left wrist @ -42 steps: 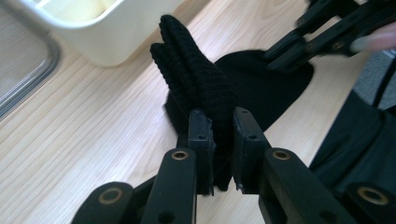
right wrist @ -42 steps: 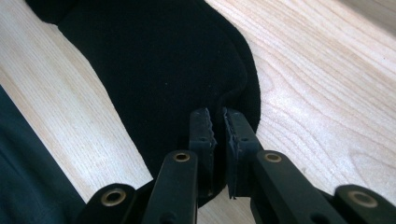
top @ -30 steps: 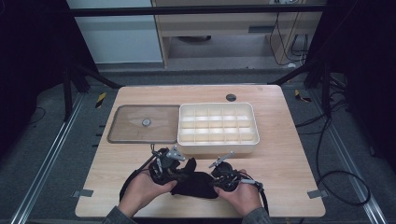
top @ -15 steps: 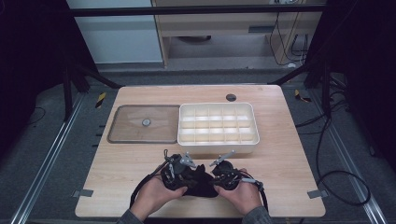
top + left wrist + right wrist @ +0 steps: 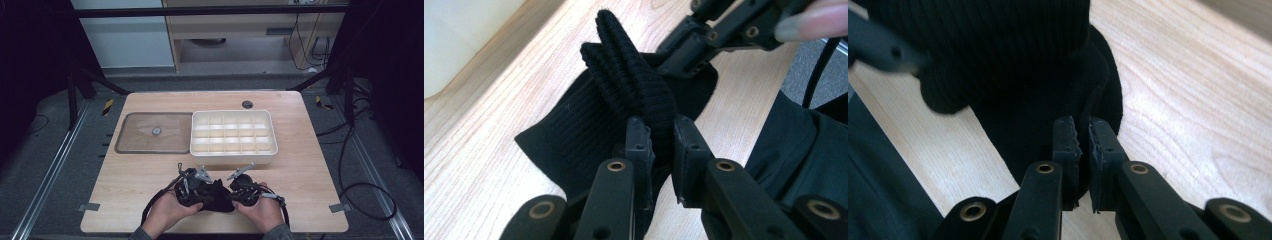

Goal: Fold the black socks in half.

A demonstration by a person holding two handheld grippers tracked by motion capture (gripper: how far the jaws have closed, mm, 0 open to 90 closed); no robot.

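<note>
The surface (image 5: 150, 170) lies bare to either side of both tools; its near edge runs just behind them. Directly ahead stands the white compartment tray (image 5: 232, 152). Between the tools lies the black knitted cloth (image 5: 216, 197). The left tool (image 5: 192, 186) is clamped on a bunched fold; the right tool (image 5: 239, 189), jaws just closing, grips its edge.

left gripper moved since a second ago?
Yes. The left gripper, shut on the black knitted cloth, shifted right toward the right gripper, judged against the white compartment tray.
</note>
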